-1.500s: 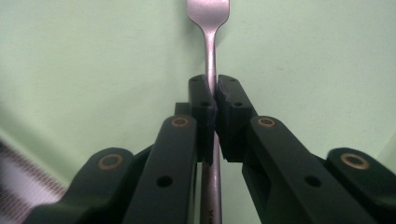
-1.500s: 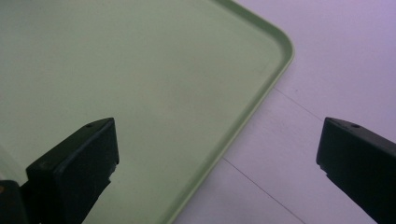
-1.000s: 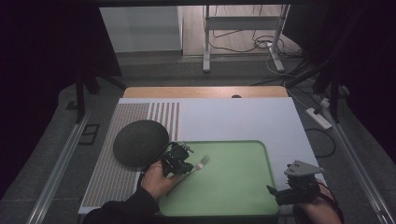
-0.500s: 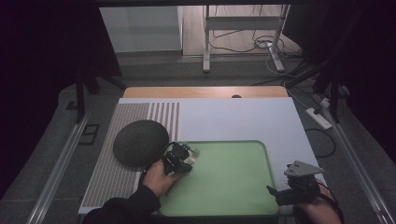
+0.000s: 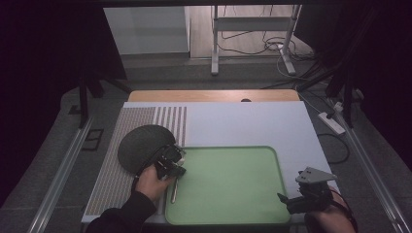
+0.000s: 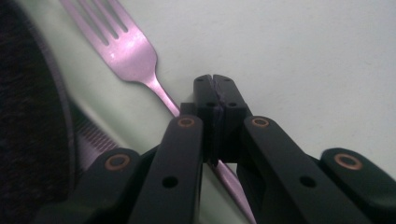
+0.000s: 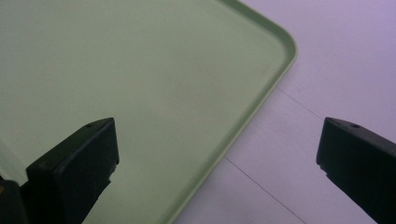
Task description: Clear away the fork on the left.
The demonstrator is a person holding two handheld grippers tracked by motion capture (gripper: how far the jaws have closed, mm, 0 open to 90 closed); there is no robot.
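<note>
A metal fork (image 6: 133, 53) runs under my left gripper (image 6: 215, 88), whose jaws are pressed together on its handle; the tines point away over the green tray (image 6: 289, 56). From above, the left gripper (image 5: 173, 164) sits at the tray's left rim (image 5: 167, 206), and the fork's handle (image 5: 173, 191) trails toward the person. My right gripper (image 5: 287, 203) hovers at the tray's front right corner. Its jaws stand wide apart with nothing between them (image 7: 217, 158), above the tray's rim (image 7: 261, 100).
A dark round plate (image 5: 141, 148) lies just left of the tray on a striped mat (image 5: 119, 179), close to the left gripper. The pale table surface (image 5: 243, 124) stretches behind the tray. A power strip (image 5: 332, 122) lies off the table's right edge.
The left gripper has swung the fork from pointing right over the tray to lying along the tray's left edge, and has shifted left. The right gripper has barely moved.
</note>
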